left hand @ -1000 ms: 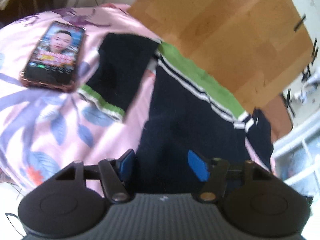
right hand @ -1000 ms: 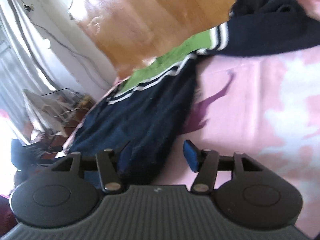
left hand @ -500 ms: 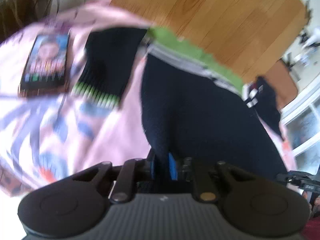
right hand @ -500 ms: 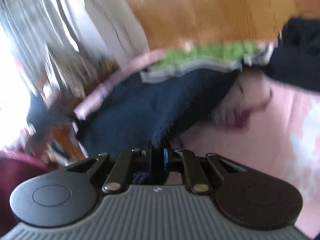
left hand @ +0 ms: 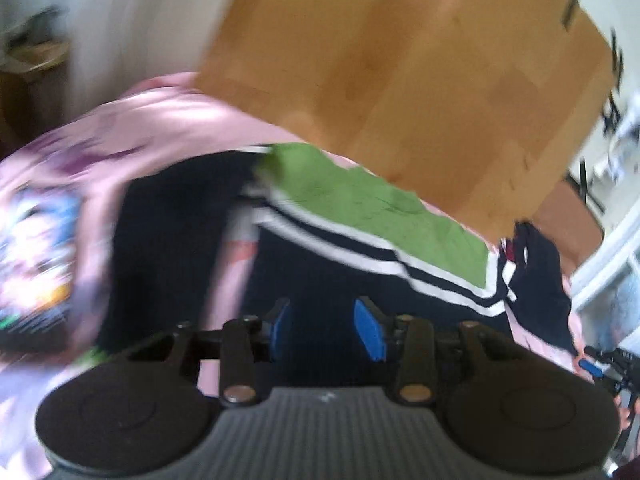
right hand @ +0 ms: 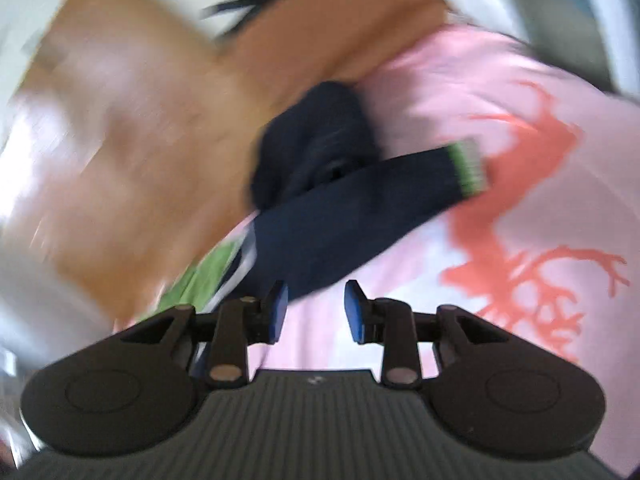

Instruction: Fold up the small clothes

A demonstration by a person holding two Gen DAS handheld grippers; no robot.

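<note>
Left gripper (left hand: pixel 326 326), right gripper (right hand: pixel 314 306) both spread (blurred), navy sweater (left hand: pixel 320 276) just ahead.

no readable text, phone (left hand: pixel 36 264) screen too blurred, no labels or nos.

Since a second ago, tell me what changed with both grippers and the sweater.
Both grippers closed on the navy sweater half a second ago and have now let go: the left gripper and right gripper show open jaws with nothing between them. A sleeve now lies stretched across the pink bedsheet. The sweater stays on the bed, green band toward the floor.
</note>
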